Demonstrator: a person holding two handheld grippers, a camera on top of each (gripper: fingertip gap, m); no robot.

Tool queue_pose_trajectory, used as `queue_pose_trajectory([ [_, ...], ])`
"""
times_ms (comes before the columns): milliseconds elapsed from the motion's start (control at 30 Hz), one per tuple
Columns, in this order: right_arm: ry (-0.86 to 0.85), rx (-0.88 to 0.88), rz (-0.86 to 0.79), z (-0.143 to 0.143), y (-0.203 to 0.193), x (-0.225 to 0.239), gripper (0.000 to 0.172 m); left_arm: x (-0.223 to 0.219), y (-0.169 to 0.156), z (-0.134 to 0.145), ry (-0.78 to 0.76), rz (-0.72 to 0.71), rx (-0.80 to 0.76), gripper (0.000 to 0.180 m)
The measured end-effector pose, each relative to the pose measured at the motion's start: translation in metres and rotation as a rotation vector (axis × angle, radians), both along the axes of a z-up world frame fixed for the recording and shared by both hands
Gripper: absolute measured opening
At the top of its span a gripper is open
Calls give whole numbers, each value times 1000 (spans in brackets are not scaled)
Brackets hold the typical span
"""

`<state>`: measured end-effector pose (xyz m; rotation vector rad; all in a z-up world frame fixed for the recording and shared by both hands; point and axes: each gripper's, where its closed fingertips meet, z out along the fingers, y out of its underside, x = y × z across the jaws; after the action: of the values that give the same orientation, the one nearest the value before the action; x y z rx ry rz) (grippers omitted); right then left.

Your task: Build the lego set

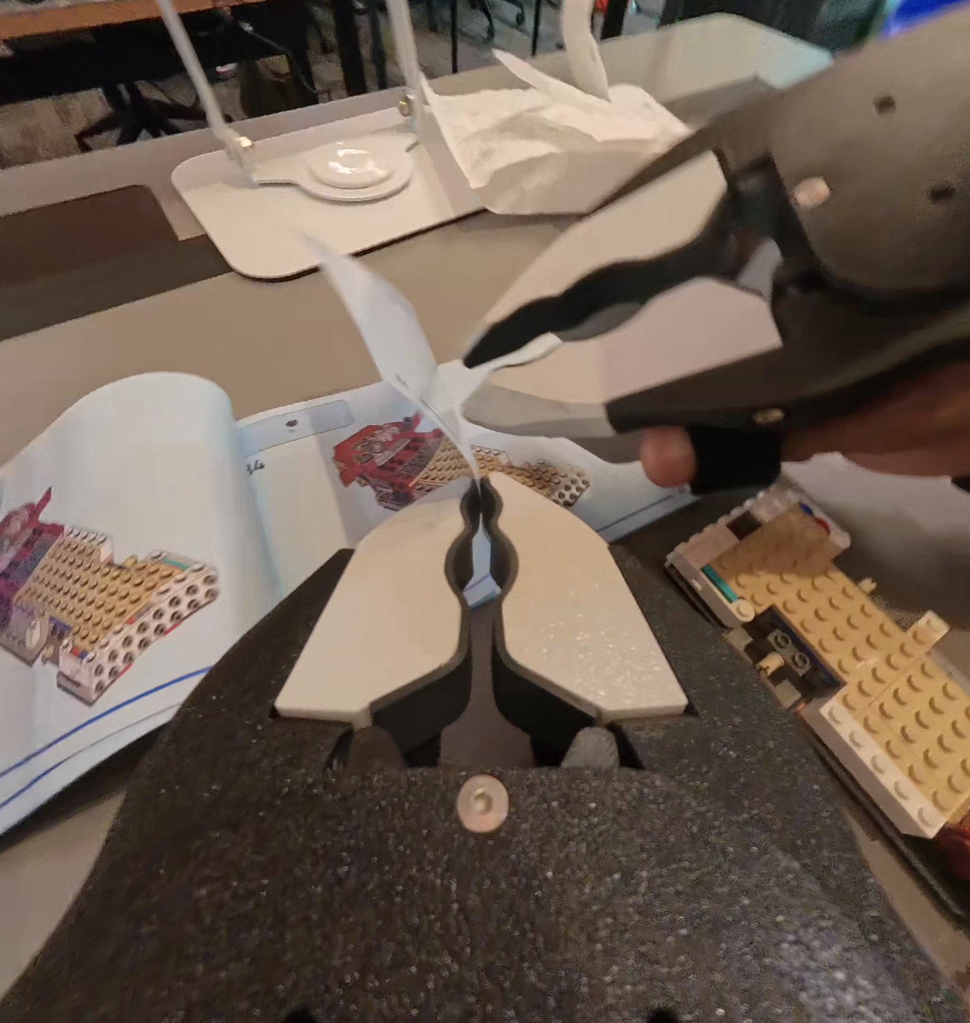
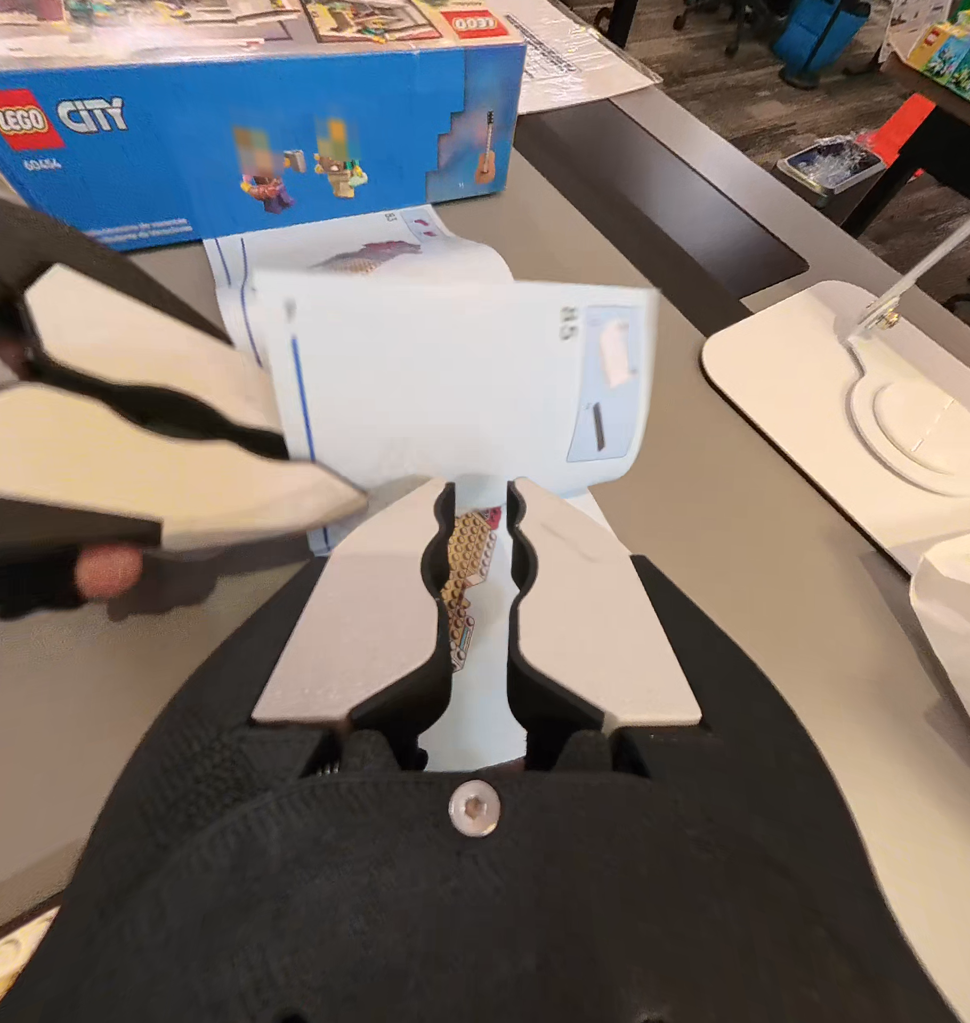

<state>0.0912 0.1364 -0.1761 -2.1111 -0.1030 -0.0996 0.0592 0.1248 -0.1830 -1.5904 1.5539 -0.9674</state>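
**One booklet page pinched, both claws at it**

The left claw (image 1: 480, 498) is closed at its tips on a thin, pale page (image 1: 383, 315) that rises from the open instruction booklet (image 1: 139, 443) lying on the desk (image 1: 250, 332). The right claw (image 2: 480, 492) stands part open. The same page's edge runs between its fingers, which do not press on it. A tan brick model (image 1: 837, 636) lies just right of the booklet. Farther off are a white stand base (image 1: 283, 232) and a blue box (image 2: 250, 138).

Left gripper (image 1: 480, 498) fingers pinched together, right gripper (image 2: 480, 492) fingers slightly parted, gloved hand (image 1: 710, 454) gripping its handle
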Motion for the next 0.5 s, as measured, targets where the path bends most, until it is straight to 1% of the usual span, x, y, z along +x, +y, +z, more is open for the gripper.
queue_pose_trajectory([
  [67,-20,-8,0,-2,-1,0,17,-4,12,4,-32,57,-129,0],
  [133,-40,-13,-2,-2,-1,1,17,-12,29,9,-82,125,-292,0],
  [233,-76,-42,10,-4,1,1,18,-30,64,18,-180,245,-565,0],
  [300,-106,-76,23,-9,5,1,18,-44,87,20,-239,316,-707,0],
  [367,-145,-108,42,-12,11,0,19,-57,102,17,-266,367,-794,2],
  [400,-166,-123,54,-13,15,-1,19,-62,107,15,-266,388,-820,7],
  [433,-181,-138,67,-15,19,-2,19,-67,110,12,-260,404,-840,12],
  [500,-199,-169,91,-18,27,-5,19,-74,112,6,-243,411,-858,17],
])
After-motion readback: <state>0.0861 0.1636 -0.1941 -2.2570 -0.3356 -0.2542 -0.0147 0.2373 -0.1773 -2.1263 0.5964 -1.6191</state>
